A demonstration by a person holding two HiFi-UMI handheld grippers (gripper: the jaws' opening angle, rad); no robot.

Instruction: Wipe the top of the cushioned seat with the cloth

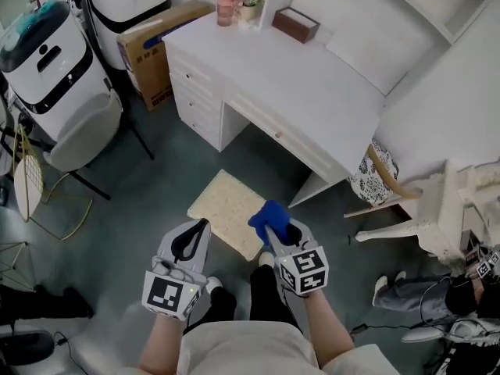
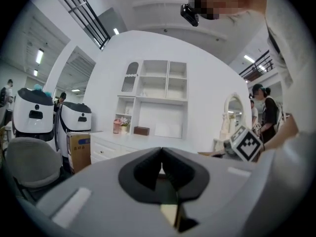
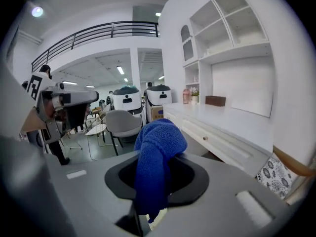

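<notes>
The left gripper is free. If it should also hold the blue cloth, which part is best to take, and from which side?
Probably the loose rounded bunch of the blue cloth that stands out past the right gripper, which is shut on its lower part. Come from the left, where the left gripper is alongside; its jaws are together, so open them first.

We see bright, even light from ceiling strips; shadows are soft. Both gripper views bulge toward black corners, and the near cloth looks slightly blurred.
</notes>
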